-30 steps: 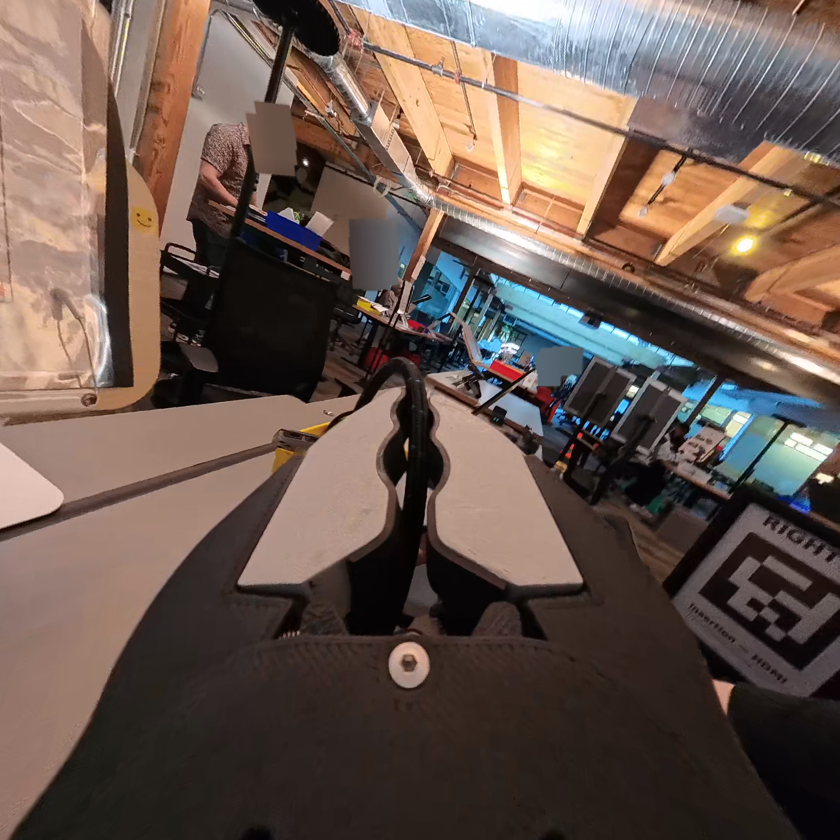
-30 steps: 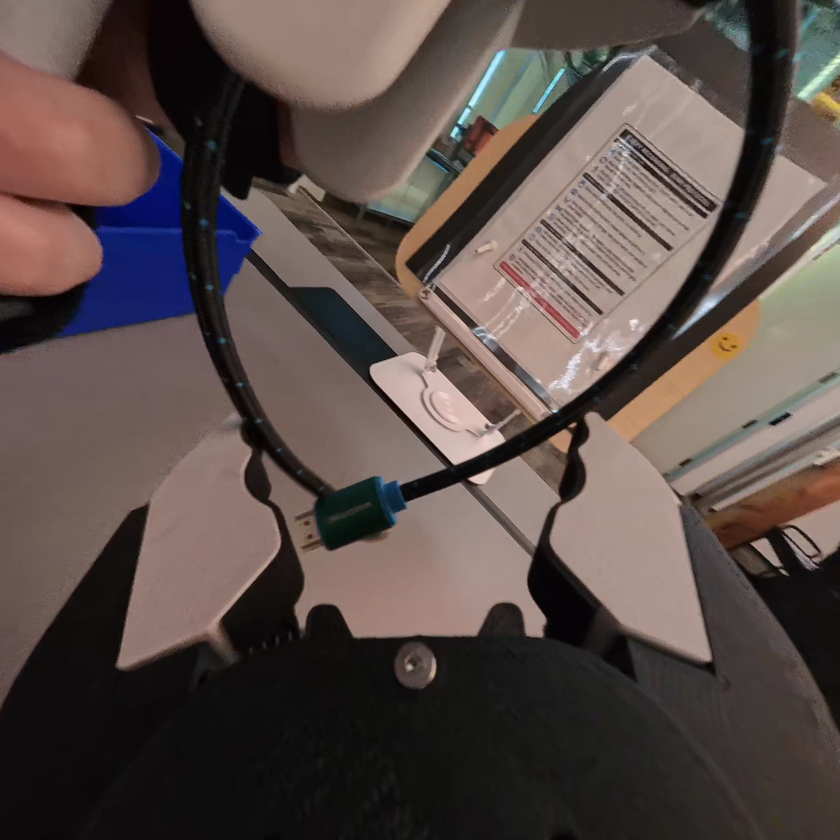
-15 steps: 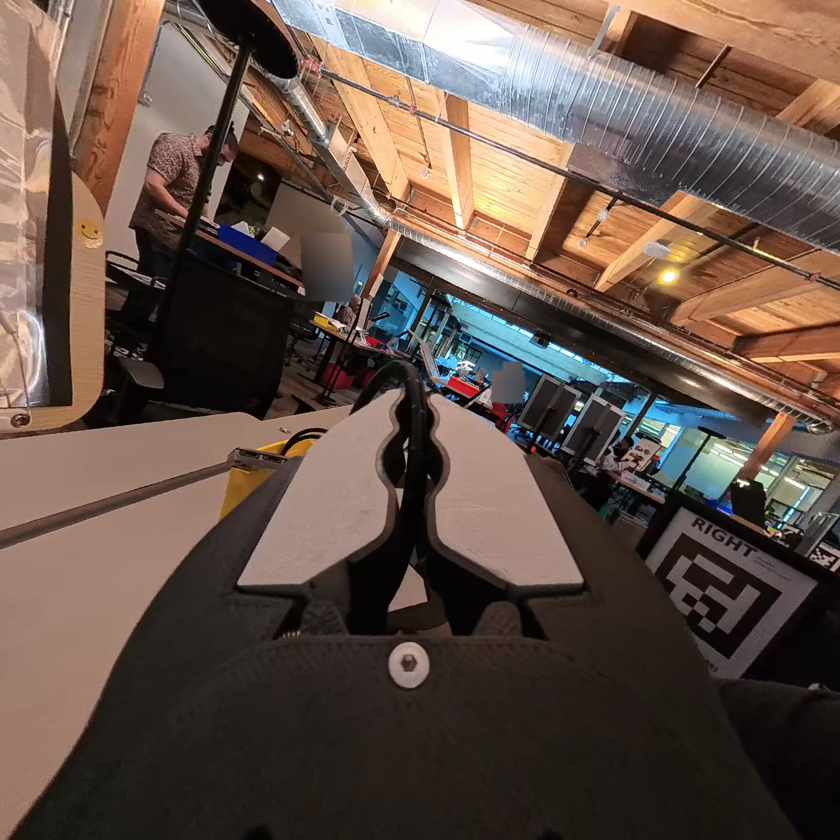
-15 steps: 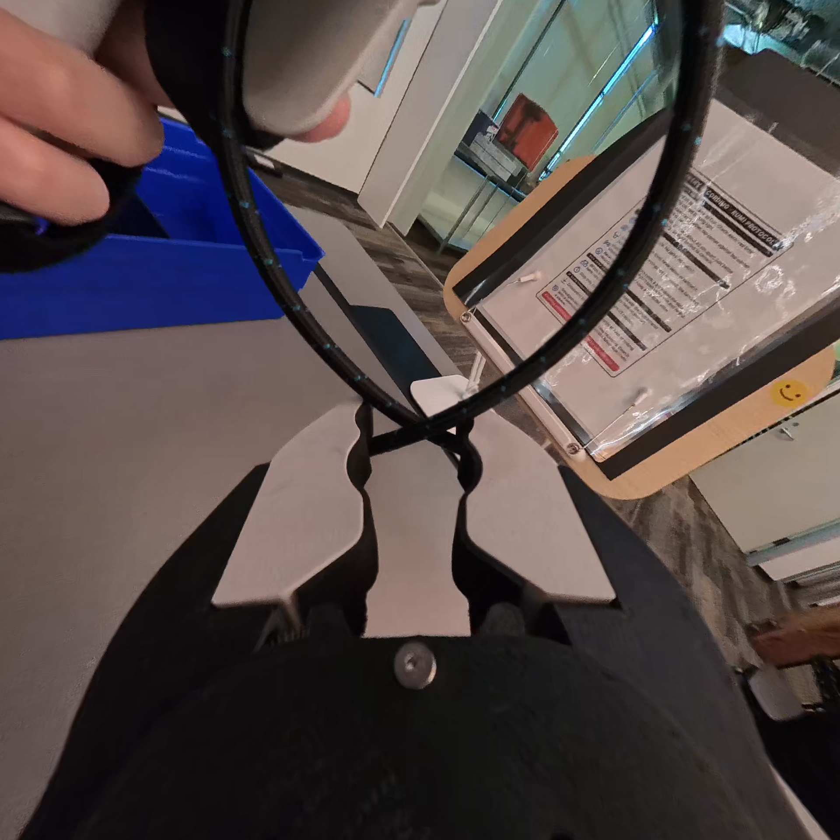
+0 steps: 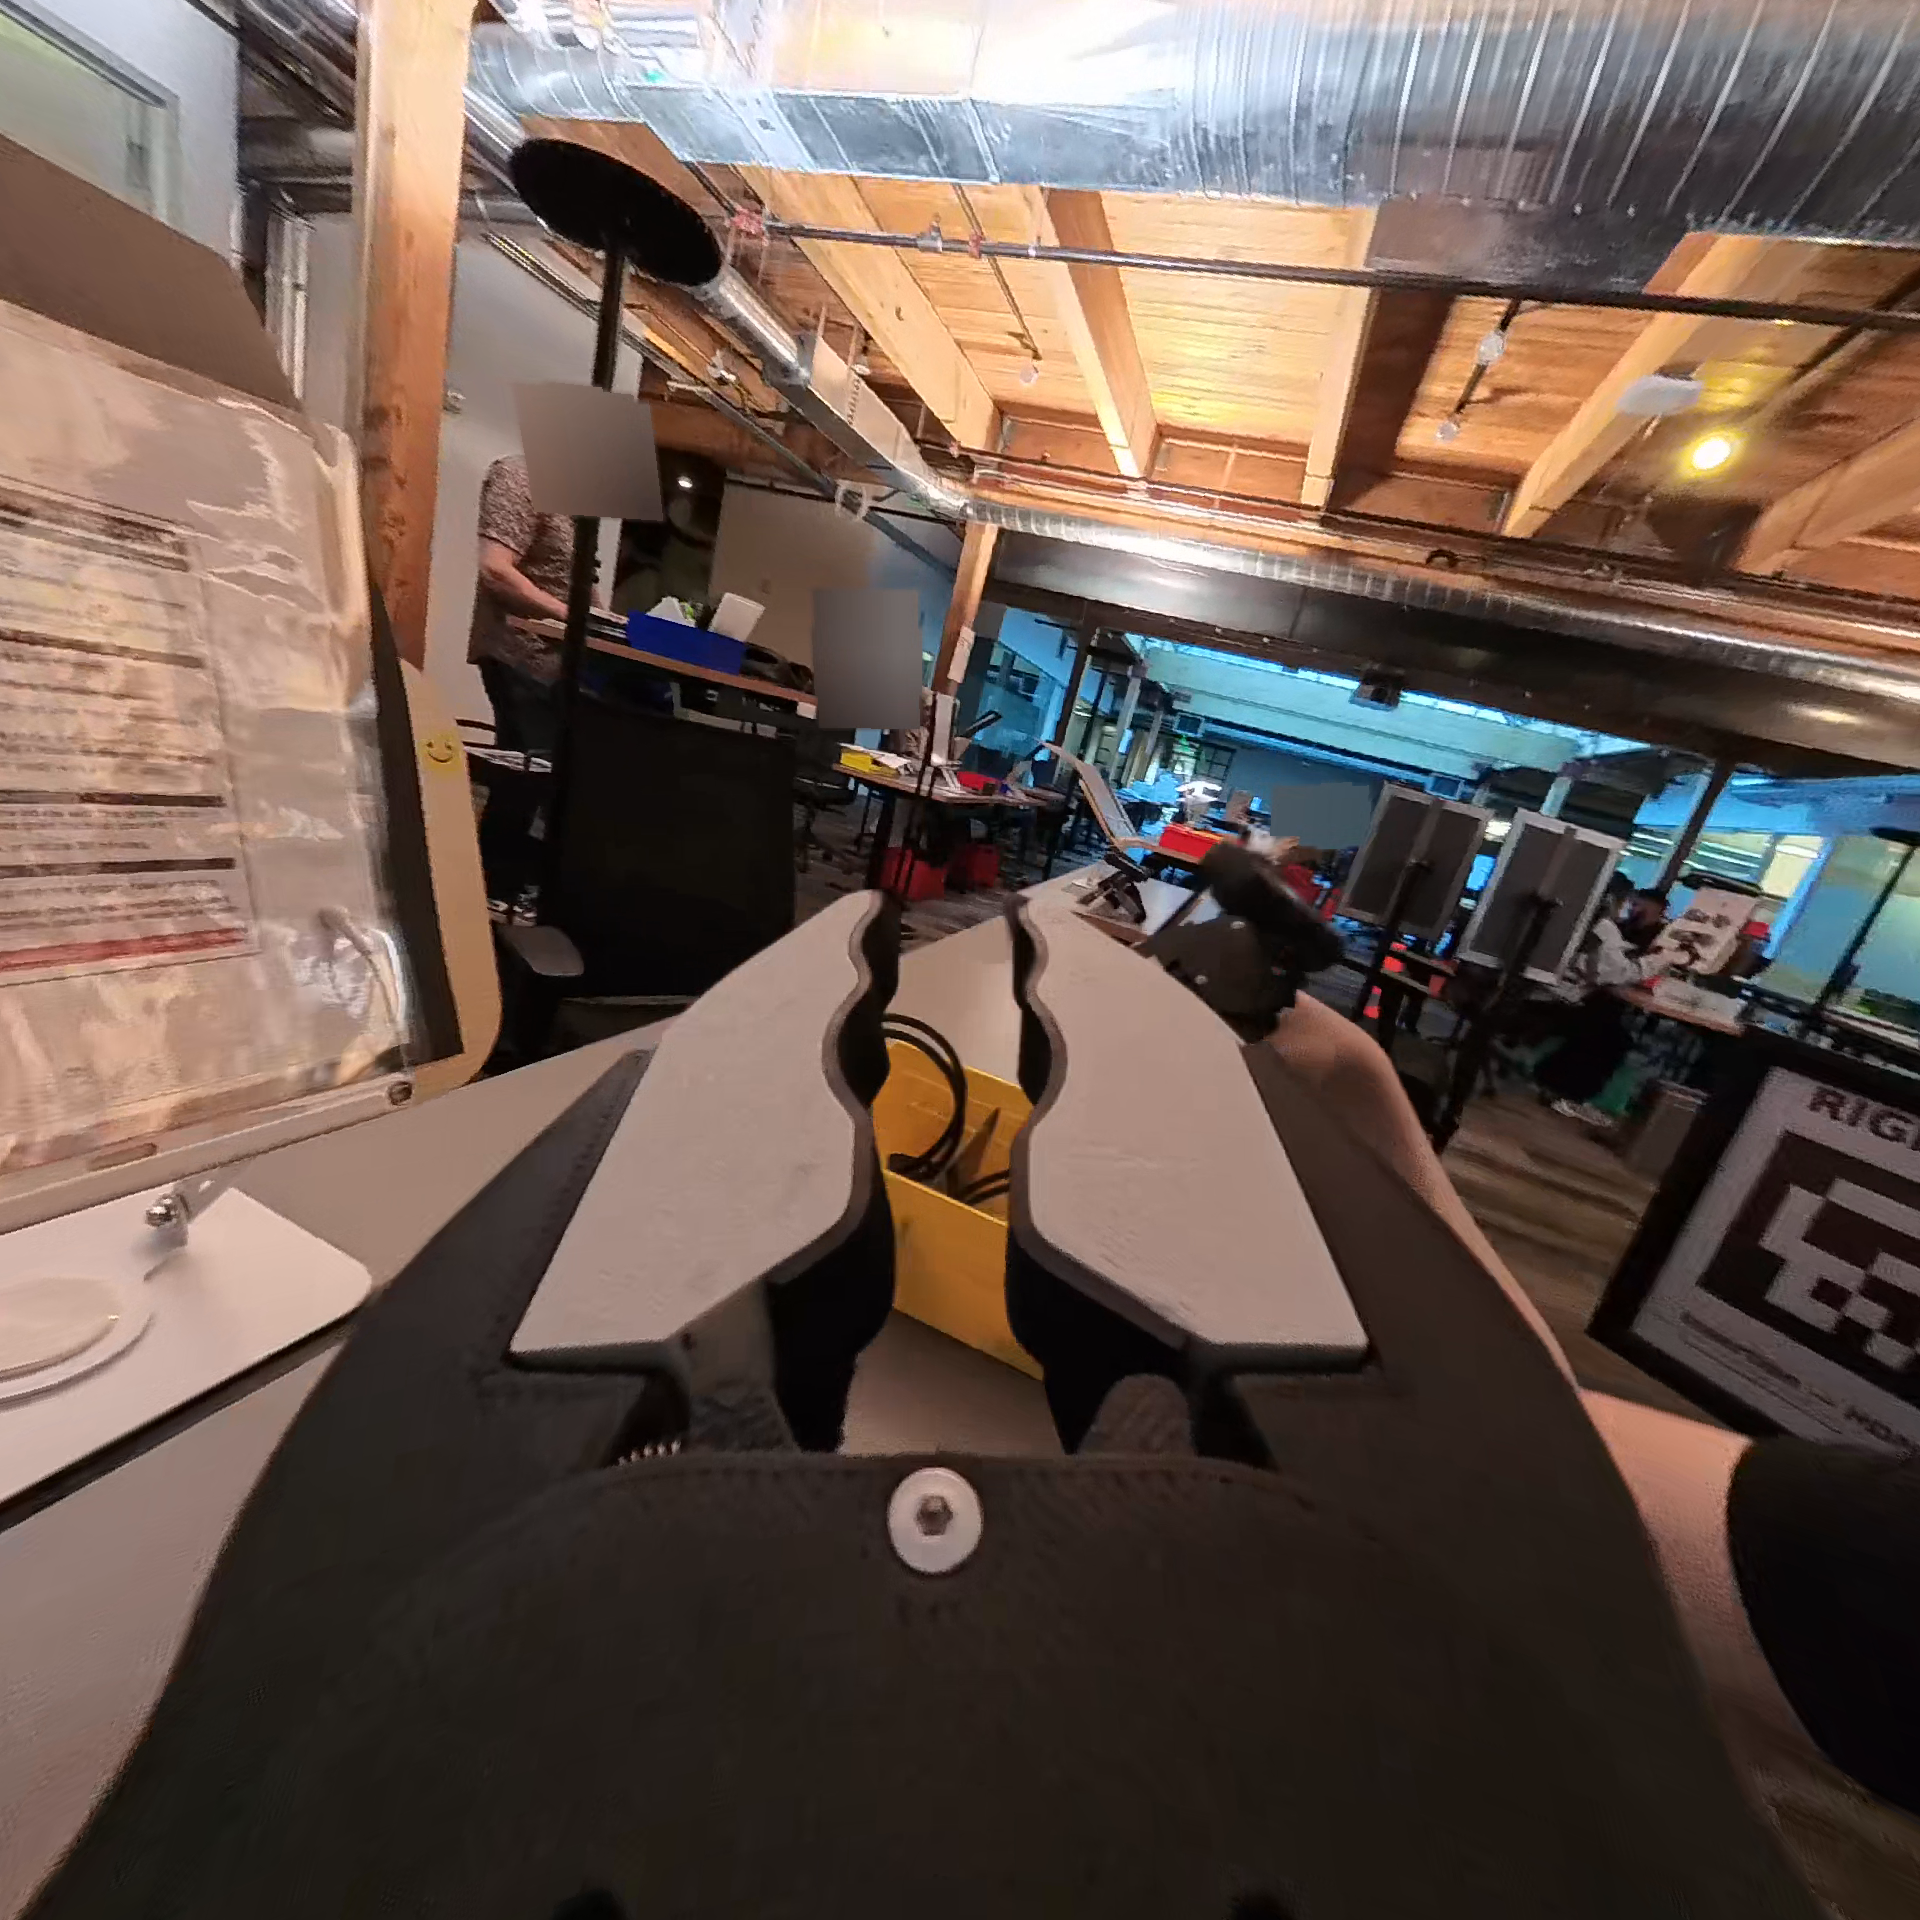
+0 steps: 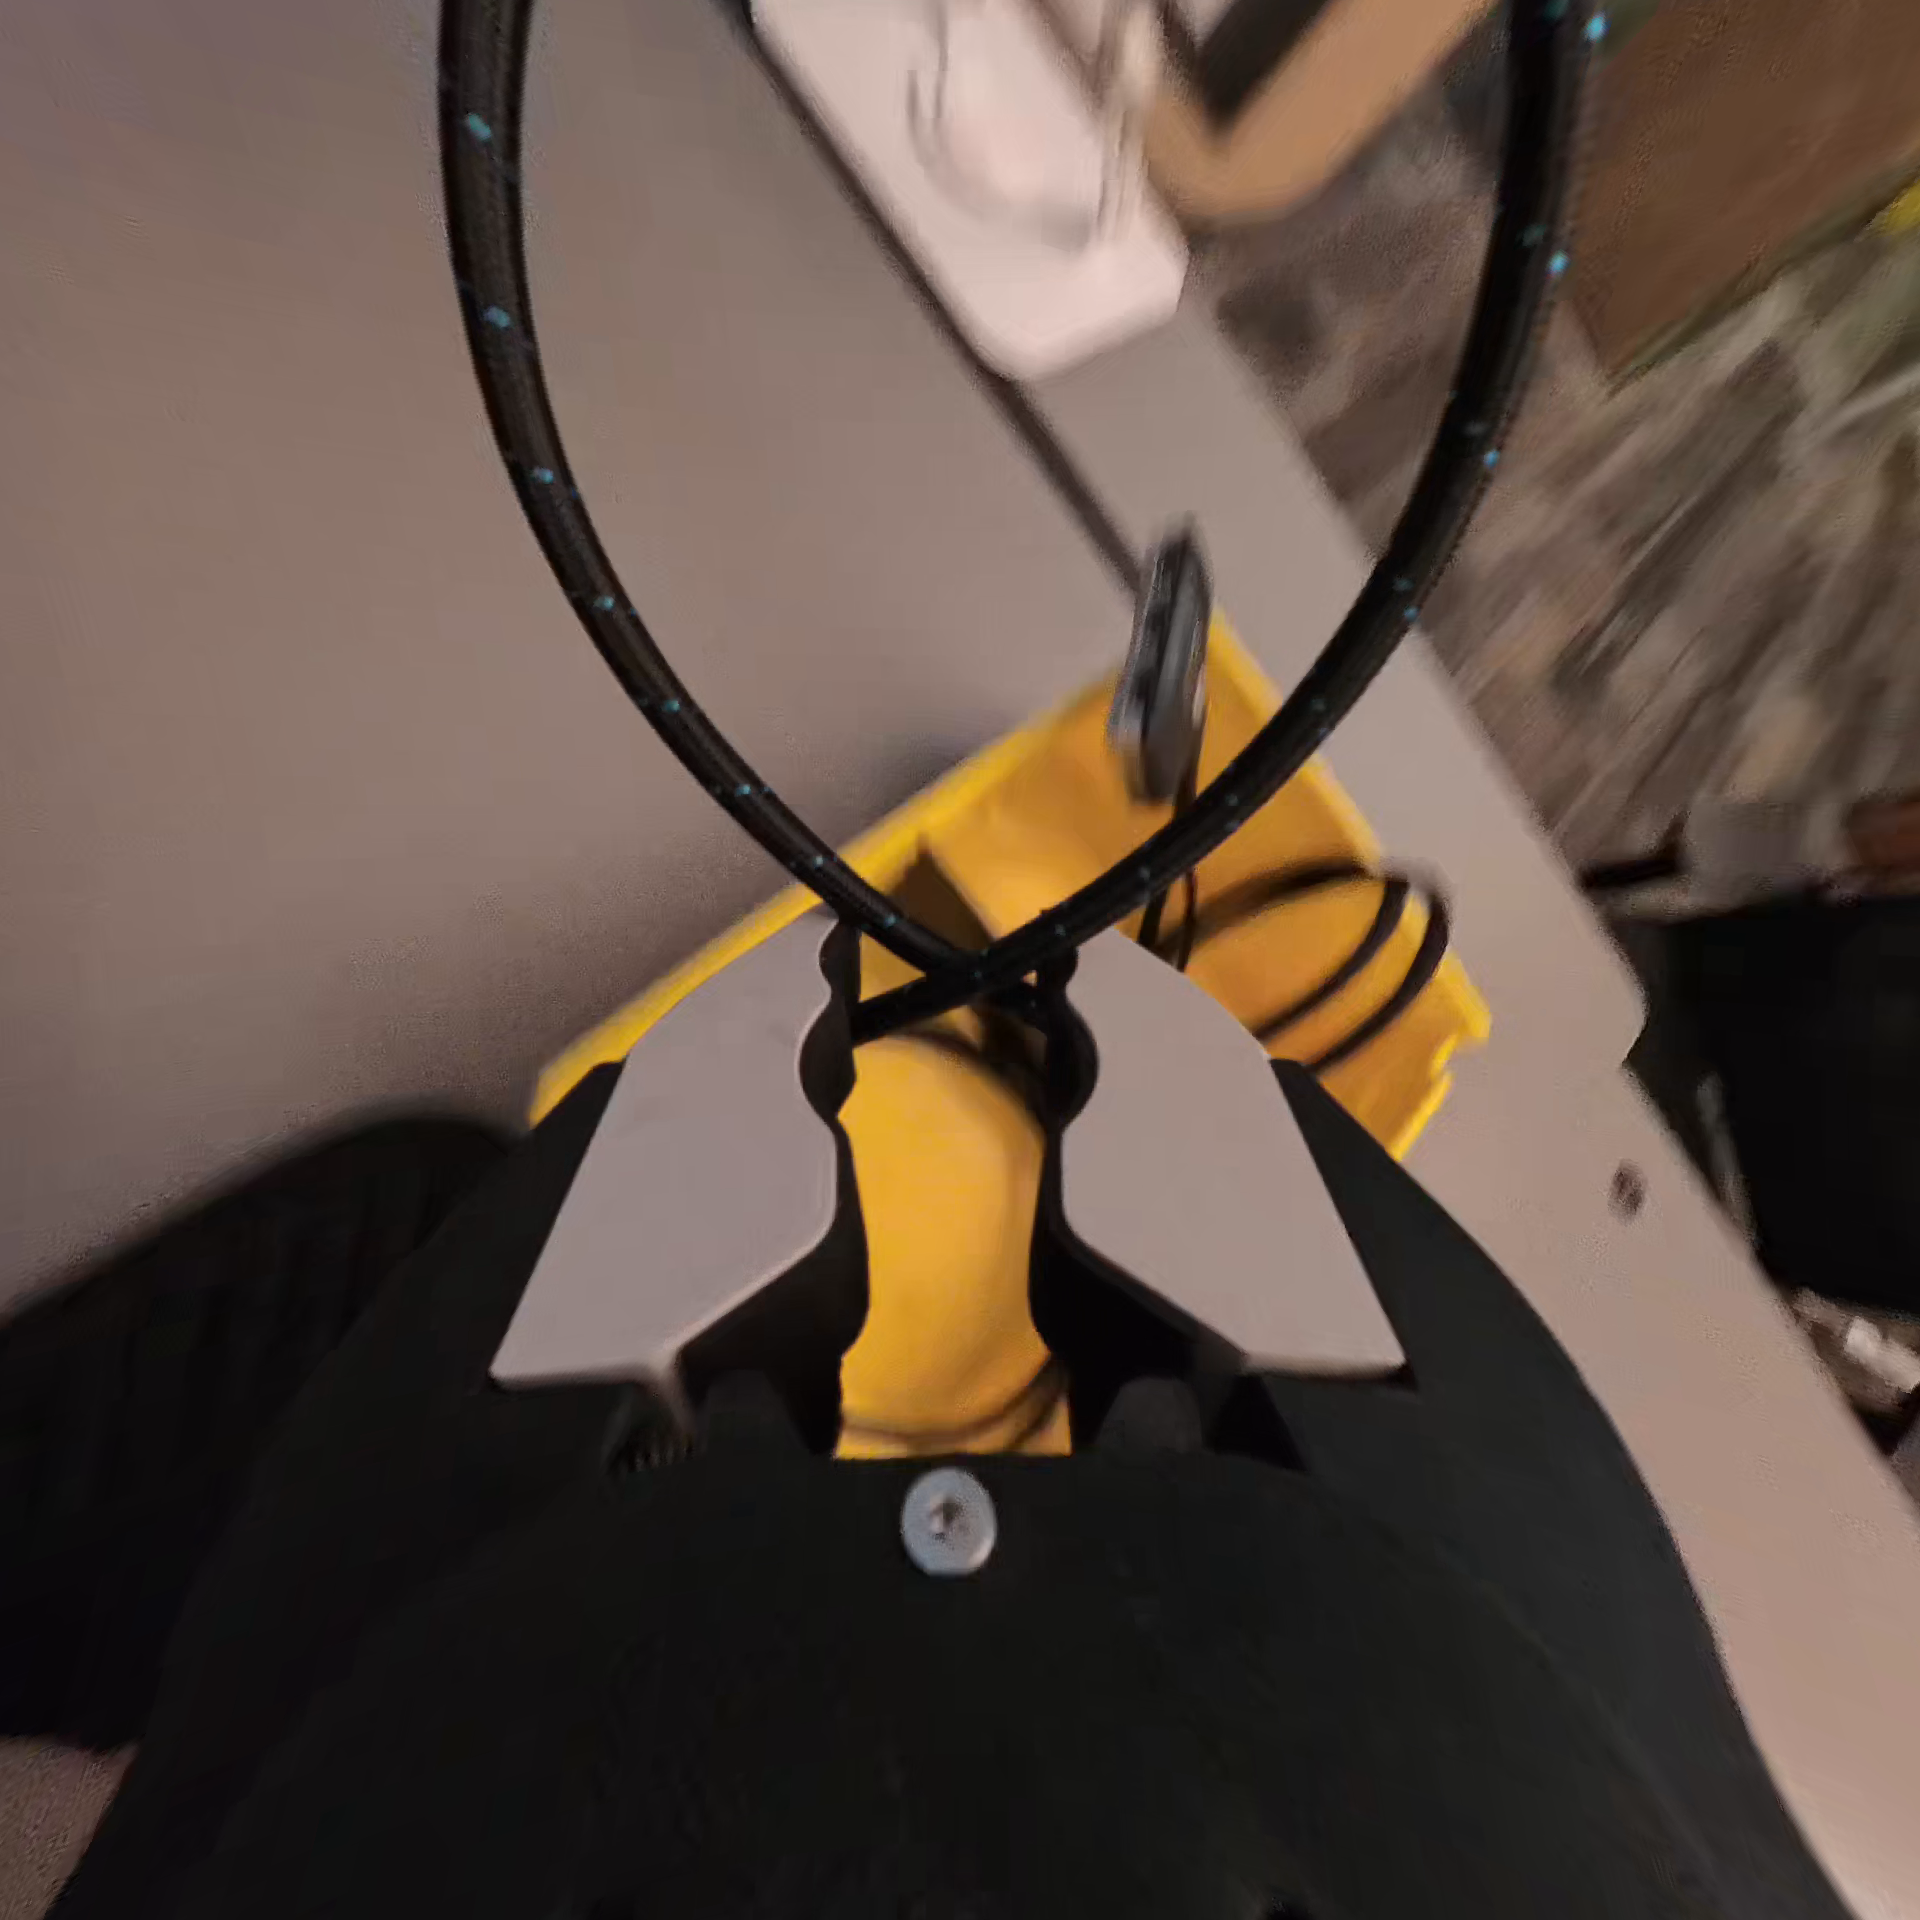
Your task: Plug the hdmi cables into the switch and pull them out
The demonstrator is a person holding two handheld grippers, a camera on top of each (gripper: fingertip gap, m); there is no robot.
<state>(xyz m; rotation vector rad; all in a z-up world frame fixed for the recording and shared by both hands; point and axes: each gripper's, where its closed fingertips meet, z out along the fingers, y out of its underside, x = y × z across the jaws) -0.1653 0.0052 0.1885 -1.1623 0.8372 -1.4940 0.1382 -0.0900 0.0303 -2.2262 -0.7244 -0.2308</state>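
Two wrist cameras record one instant at a grey table (image 5: 343, 1164). Left wrist view: the left gripper (image 5: 943, 914) points level across the table with its jaws parted and nothing between them. Beyond the gap sits a yellow bin (image 5: 940, 1236) holding coiled black cables (image 5: 940, 1081). At left, a clear sign holder (image 5: 177, 790) with a printed sheet stands on a white base plate (image 5: 197, 1309). At right, part of the right gripper's body bears a black-and-white marker card (image 5: 1808, 1257). The background shows a workshop with wooden ceiling beams (image 5: 1101, 312), a silver duct (image 5: 1351, 94) and a person (image 5: 520, 644) standing at a far desk.

Right wrist view, blurred by motion: the right gripper (image 6: 951, 966) looks down over the same yellow bin (image 6: 1340, 821), which lies at the table edge. Its jaws are drawn close near the tips, where a braided black HDMI cable (image 6: 540, 488) with blue flecks crosses itself, the crossing pinched between the fingertips (image 6: 1101, 987). Above the crossing the cable rises in a large loop that leaves the top of the frame. A dark, blurred, connector-like object (image 6: 1164, 665) hangs above the bin's far rim; what it is cannot be told. Black cable coils (image 6: 1351, 956) lie inside the bin. A black sleeve (image 6: 208, 1299) occupies the lower left. The white base plate (image 6: 997, 187) appears at the top. No switch can be identified in either view.
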